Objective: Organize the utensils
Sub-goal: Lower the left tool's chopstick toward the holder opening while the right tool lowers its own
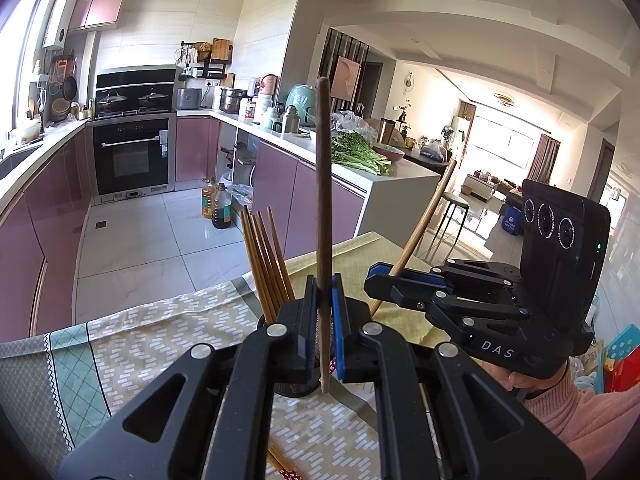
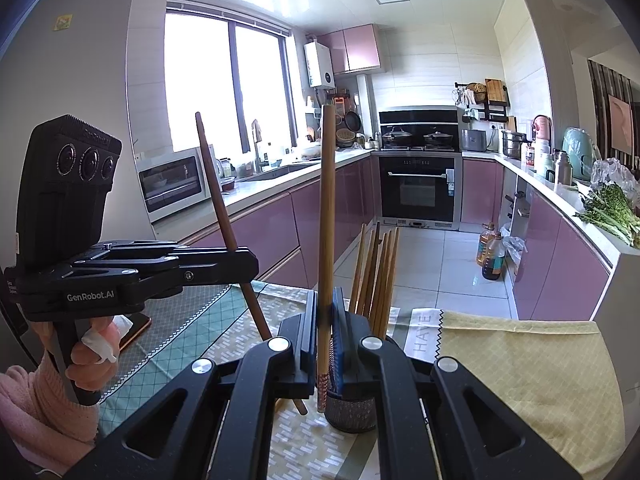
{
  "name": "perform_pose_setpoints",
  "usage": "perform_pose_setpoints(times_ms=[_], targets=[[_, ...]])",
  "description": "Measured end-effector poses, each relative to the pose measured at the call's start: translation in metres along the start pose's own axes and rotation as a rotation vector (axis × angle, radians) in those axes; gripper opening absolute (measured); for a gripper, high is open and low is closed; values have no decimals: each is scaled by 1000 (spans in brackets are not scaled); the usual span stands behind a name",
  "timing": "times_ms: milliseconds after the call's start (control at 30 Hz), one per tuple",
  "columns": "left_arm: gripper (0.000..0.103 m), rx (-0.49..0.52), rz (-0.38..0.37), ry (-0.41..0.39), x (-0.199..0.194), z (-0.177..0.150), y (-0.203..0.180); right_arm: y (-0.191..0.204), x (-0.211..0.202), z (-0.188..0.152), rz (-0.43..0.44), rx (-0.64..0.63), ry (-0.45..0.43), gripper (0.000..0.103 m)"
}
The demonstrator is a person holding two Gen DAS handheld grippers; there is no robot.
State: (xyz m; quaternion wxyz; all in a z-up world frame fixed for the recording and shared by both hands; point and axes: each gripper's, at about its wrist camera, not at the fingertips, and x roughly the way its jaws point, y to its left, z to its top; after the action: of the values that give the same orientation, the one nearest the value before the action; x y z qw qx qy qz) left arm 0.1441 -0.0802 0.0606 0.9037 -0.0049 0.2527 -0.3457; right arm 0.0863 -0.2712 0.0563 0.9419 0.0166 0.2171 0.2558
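Kitchen with pink cabinets and a black oven behind; patterned cloth covers the desk in the left wrist view. Left claw pressed together on a dark brown chopstick, held near upright, lower tip just beside a mesh holder on the cloth. Bundle of light chopsticks stands in that holder, fanning up to the left of the claw. Right claw seen at right, pinching a light wooden chopstick that leans up to the right; hand and pink sleeve below it. Greens lie on the far counter.

Right wrist view, same kitchen, window and microwave at left. Right claw clamped on the light wooden chopstick, upright, lower end with red pattern beside the holder. Bundle rises from the holder just right of the claw. Left claw at left grips the dark chopstick, tilted, tip reaching down toward the cloth. Yellow cloth lies at right.
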Motion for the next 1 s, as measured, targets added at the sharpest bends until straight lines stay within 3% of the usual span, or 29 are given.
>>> perform_pose_setpoints(times_ms=[1000], targets=[[7,11,6,-45,0,17,-6,-1,1,13,2,-30,-27,6]])
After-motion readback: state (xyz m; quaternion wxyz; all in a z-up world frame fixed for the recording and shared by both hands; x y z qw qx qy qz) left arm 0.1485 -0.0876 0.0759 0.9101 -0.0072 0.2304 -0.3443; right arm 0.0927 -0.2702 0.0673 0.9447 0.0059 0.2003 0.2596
